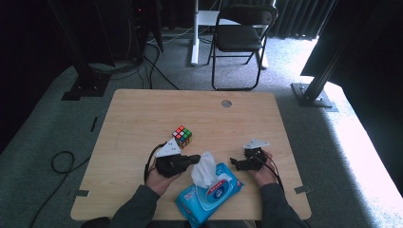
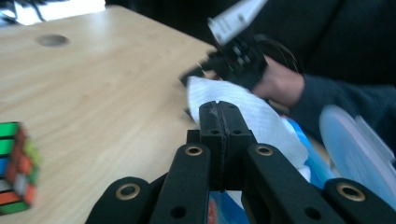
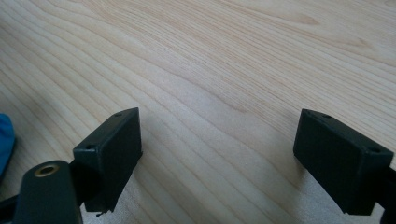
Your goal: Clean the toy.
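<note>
A blue pack of wet wipes (image 1: 209,197) lies near the table's front edge with its lid (image 2: 359,154) flipped open. A white wipe (image 1: 205,168) stands up out of it. My left gripper (image 1: 194,159) is level at the wipe's left side, jaws pressed together on the wipe's edge (image 2: 261,116). My right gripper (image 1: 234,162) rests to the right of the pack, its jaws wide apart (image 3: 219,158) over bare wood with nothing between them. It also shows across the wipe from my left gripper (image 2: 238,56).
A colour cube (image 1: 182,136) sits on the wooden table (image 1: 142,118) just beyond my left hand, at the left edge of the left gripper view (image 2: 16,168). A folding chair (image 1: 240,38) stands on the floor beyond the table. A round hole (image 1: 226,103) marks the table's far edge.
</note>
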Motion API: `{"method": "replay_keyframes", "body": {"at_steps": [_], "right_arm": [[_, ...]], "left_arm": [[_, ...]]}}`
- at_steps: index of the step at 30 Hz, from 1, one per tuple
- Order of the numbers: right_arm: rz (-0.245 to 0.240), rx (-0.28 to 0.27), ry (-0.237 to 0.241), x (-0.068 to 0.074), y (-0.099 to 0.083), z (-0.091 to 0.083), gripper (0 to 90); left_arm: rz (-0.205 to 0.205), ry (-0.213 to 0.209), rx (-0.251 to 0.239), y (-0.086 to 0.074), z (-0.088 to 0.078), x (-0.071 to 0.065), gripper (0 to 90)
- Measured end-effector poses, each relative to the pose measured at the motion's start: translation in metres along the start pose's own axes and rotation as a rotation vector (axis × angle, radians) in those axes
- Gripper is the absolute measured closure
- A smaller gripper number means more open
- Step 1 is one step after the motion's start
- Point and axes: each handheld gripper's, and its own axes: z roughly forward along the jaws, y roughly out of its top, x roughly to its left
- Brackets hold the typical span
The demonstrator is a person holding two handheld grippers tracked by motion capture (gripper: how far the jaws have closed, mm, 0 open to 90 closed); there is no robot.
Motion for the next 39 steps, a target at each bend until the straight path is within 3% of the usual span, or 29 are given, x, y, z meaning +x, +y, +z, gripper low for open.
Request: {"method": "replay_keyframes", "body": {"at_steps": [2, 6, 9, 11, 12, 18, 21, 26, 29, 35, 39], "right_arm": [[0.000, 0.000, 0.000, 0.000, 0.000, 0.000, 15.1], [0.000, 0.000, 0.000, 0.000, 0.000, 0.000, 15.1], [-0.001, 0.000, 0.000, 0.000, 0.000, 0.000, 15.1], [0.000, 0.000, 0.000, 0.000, 0.000, 0.000, 15.1], [0.000, 0.000, 0.000, 0.000, 0.000, 0.000, 15.1], [-0.001, 0.000, 0.001, 0.000, 0.000, 0.000, 15.1], [0.000, 0.000, 0.000, 0.000, 0.000, 0.000, 15.1], [0.000, 0.000, 0.000, 0.000, 0.000, 0.000, 15.1], [0.000, 0.000, 0.000, 0.000, 0.000, 0.000, 15.1], [0.000, 0.000, 0.000, 0.000, 0.000, 0.000, 15.1], [0.000, 0.000, 0.000, 0.000, 0.000, 0.000, 15.0]], "left_arm": [[-0.015, 0.036, -0.015, 0.000, -0.006, 0.004, 90.0], [-0.019, 0.051, -0.003, -0.001, -0.006, 0.007, 90.0], [-0.009, 0.019, 0.011, -0.003, -0.002, 0.005, 88.2], [-0.011, -0.040, 0.021, -0.004, 0.002, 0.003, 79.6], [0.000, -0.049, 0.035, -0.005, 0.005, 0.001, 76.5], [0.020, -0.148, 0.171, -0.014, 0.031, -0.011, 59.7], [0.044, -0.161, 0.227, -0.018, 0.041, -0.017, 51.8], [0.092, -0.160, 0.274, -0.023, 0.051, -0.024, 42.8], [0.082, -0.186, 0.299, -0.026, 0.055, -0.024, 37.4], [0.058, -0.200, 0.316, -0.029, 0.058, -0.021, 36.7], [0.037, -0.215, 0.331, -0.030, 0.060, -0.019, 47.0]]}}
